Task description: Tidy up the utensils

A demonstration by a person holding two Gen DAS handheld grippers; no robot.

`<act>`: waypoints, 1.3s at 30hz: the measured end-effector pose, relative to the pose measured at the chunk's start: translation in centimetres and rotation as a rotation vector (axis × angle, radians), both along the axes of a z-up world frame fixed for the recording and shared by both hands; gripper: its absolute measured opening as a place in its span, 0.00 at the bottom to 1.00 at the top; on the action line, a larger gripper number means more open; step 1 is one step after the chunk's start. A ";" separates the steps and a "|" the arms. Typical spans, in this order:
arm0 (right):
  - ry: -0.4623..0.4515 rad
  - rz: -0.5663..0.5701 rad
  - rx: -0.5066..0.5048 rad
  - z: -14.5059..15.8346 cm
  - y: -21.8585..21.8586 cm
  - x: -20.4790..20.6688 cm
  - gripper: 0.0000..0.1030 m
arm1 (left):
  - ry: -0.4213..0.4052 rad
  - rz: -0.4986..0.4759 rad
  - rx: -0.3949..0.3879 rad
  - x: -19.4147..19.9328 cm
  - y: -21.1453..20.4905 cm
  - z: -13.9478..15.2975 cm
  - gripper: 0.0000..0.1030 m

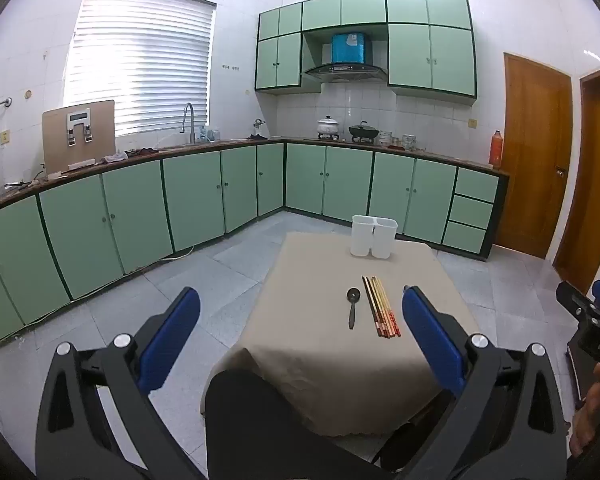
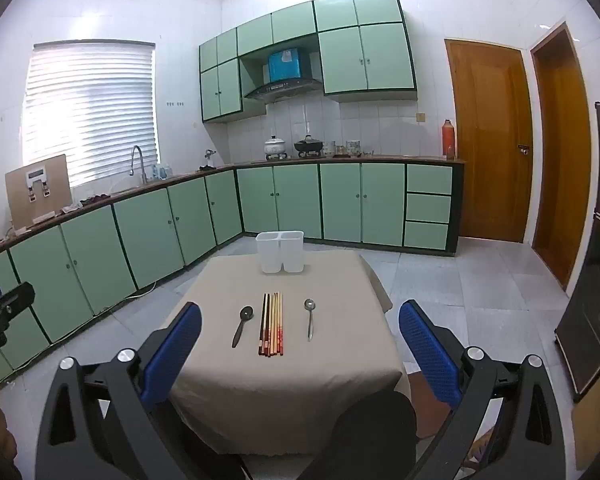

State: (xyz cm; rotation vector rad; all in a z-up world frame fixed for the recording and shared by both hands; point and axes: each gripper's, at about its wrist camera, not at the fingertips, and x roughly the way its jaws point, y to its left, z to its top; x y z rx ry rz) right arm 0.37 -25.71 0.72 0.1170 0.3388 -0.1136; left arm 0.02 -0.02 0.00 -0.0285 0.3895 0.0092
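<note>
Jaws of both tools stand released and wide, with nothing between them. The left gripper (image 1: 300,320) and the right gripper (image 2: 300,328) hang before the near edge of the surface (image 2: 228,392), well apart from the utensils. In the left wrist view a dark knee (image 1: 252,420) of the person sits below the near edge, between the blue pads.

The surface is a small table under a beige cloth that hangs over the near edge and the sides. Free cloth lies on every side of the utensils. In the middle lies a bundle of chopsticks (image 2: 272,326), laid side by side and pointing away from the near edge. Just to their left is a black spoon (image 2: 242,325), bowl to the far side. To their right, with a clear gap, is a metal spoon (image 2: 309,318); in the left wrist view the right pad hides it. At the far edge stands a white holder (image 2: 280,251) with two compartments, upright, and both look empty.

Around the table there is grey tiled floor (image 2: 460,280), open on both sides. Behind it green cabinets (image 2: 148,236) run along two walls, with a window blind (image 2: 88,112) on the left and wooden doors (image 2: 488,136) on the right.
</note>
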 end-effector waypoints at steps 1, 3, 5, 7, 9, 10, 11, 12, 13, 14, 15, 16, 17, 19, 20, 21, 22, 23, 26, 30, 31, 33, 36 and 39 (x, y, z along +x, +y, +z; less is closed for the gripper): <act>-0.003 -0.001 0.005 0.0 0.0 0.0 0.94 | -0.001 0.000 0.001 0.0 0.0 0.0 0.95; -0.005 0.001 0.005 0.0 0.0 0.0 0.94 | -0.004 0.004 0.001 0.1 0.1 0.0 0.95; -0.003 0.002 0.003 0.0 0.0 0.0 0.94 | -0.004 0.006 0.004 0.3 -0.1 -0.1 0.95; -0.003 0.002 0.001 0.2 -0.1 -0.2 0.94 | -0.008 0.006 0.003 0.3 -0.1 -0.1 0.95; 0.000 0.003 -0.002 0.7 0.0 -0.2 0.94 | -0.009 0.010 0.004 0.4 -0.1 -0.1 0.95; 0.001 0.001 -0.004 1.0 0.5 -0.1 0.94 | -0.012 0.003 0.003 0.0 0.1 0.1 0.95; -0.001 0.002 -0.001 0.9 0.4 -0.1 0.94 | -0.012 0.003 0.002 0.0 0.1 -0.2 0.95; 0.000 0.001 -0.002 1.0 0.5 -0.1 0.94 | -0.011 0.003 0.002 0.0 0.1 -0.2 0.95; -0.002 0.001 0.000 0.9 0.4 -0.2 0.94 | -0.010 0.003 0.002 0.0 0.1 -0.3 0.95; -0.007 0.003 0.003 0.7 0.3 -0.3 0.94 | -0.011 0.001 0.004 0.0 0.0 -0.3 0.95; -0.008 0.003 0.004 0.2 -0.1 -0.3 0.94 | -0.010 0.001 0.005 0.1 0.0 -0.3 0.95; -0.007 0.003 0.003 0.1 -0.1 -0.4 0.94 | -0.011 0.000 0.006 0.1 0.0 -0.4 0.95; -0.007 0.003 0.005 0.1 -0.2 -0.3 0.94 | -0.012 0.000 0.006 0.1 0.0 -0.4 0.95; -0.007 0.004 0.007 0.0 -0.2 -0.3 0.94 | -0.012 0.000 0.006 0.1 0.0 -0.5 0.95; -0.007 0.004 0.008 0.0 -0.2 -0.4 0.94 | -0.012 0.002 0.007 0.1 0.0 -0.5 0.95; -0.007 0.003 0.007 0.0 0.1 -0.3 0.94 | -0.011 0.002 0.002 -0.3 0.1 -0.4 0.95; -0.007 0.003 0.007 0.0 0.1 -0.3 0.94 | -0.010 0.000 0.003 -0.3 0.1 -0.4 0.95; -0.006 0.004 0.008 0.0 0.1 -0.3 0.94 | -0.010 0.001 0.003 -0.3 0.1 -0.4 0.95; -0.005 0.003 0.009 0.0 0.1 -0.3 0.94 | -0.011 0.000 0.004 -0.3 0.1 -0.5 0.95; -0.004 0.005 0.009 0.1 -0.1 0.0 0.94 | -0.012 0.000 0.002 -0.2 0.3 -0.4 0.95; -0.004 0.005 0.011 0.1 -0.2 0.0 0.94 | -0.012 0.000 0.002 -0.2 0.3 -0.4 0.95; -0.004 0.006 0.011 0.1 -0.1 0.0 0.94 | -0.013 0.001 0.002 -0.1 0.4 -0.4 0.95; -0.004 0.007 0.012 0.1 -0.2 0.0 0.94 | -0.012 0.001 0.002 -0.2 0.3 -0.3 0.95; -0.004 0.006 0.011 0.1 -0.2 0.0 0.94 | -0.013 0.002 0.003 -0.2 0.3 -0.2 0.95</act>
